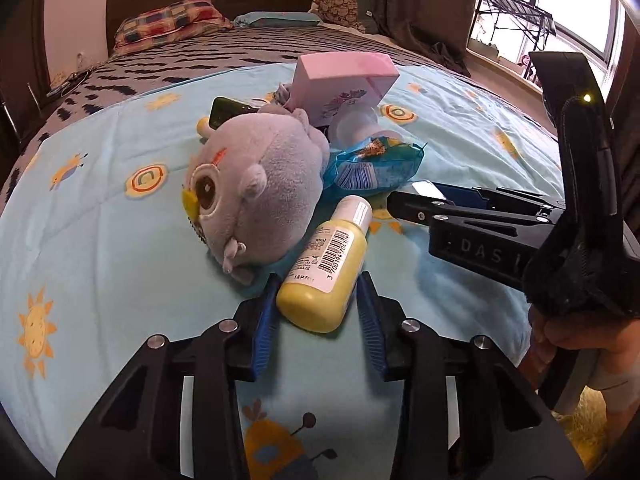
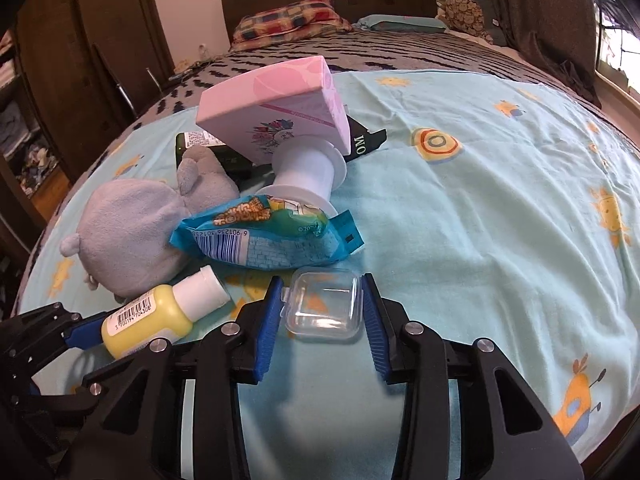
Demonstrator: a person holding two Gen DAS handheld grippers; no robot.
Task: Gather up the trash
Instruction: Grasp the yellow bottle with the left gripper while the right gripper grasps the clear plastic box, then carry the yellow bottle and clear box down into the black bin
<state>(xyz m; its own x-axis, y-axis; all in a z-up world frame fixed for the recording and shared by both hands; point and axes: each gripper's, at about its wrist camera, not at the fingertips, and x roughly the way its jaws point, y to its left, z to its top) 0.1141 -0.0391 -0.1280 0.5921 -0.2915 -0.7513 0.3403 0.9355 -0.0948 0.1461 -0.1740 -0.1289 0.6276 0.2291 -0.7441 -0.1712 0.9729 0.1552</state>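
A small yellow bottle [image 1: 325,270] with a white cap lies on the light blue blanket, its base between the blue pads of my open left gripper [image 1: 320,292]. It also shows in the right wrist view [image 2: 160,312]. A clear plastic box [image 2: 324,306] sits between the pads of my right gripper [image 2: 322,296], which look shut on its sides. A blue snack wrapper [image 2: 272,236] lies just beyond it; it shows in the left wrist view [image 1: 372,168] too. My right gripper [image 1: 404,200] appears at the right of the left wrist view.
A grey plush toy [image 1: 256,188] lies left of the bottle. A pink box [image 2: 276,116], a white spool [image 2: 308,168] and dark packets [image 2: 224,152] pile behind the wrapper. Pillows [image 2: 288,20] and the headboard are at the far end. A window and rack [image 1: 512,20] stand right.
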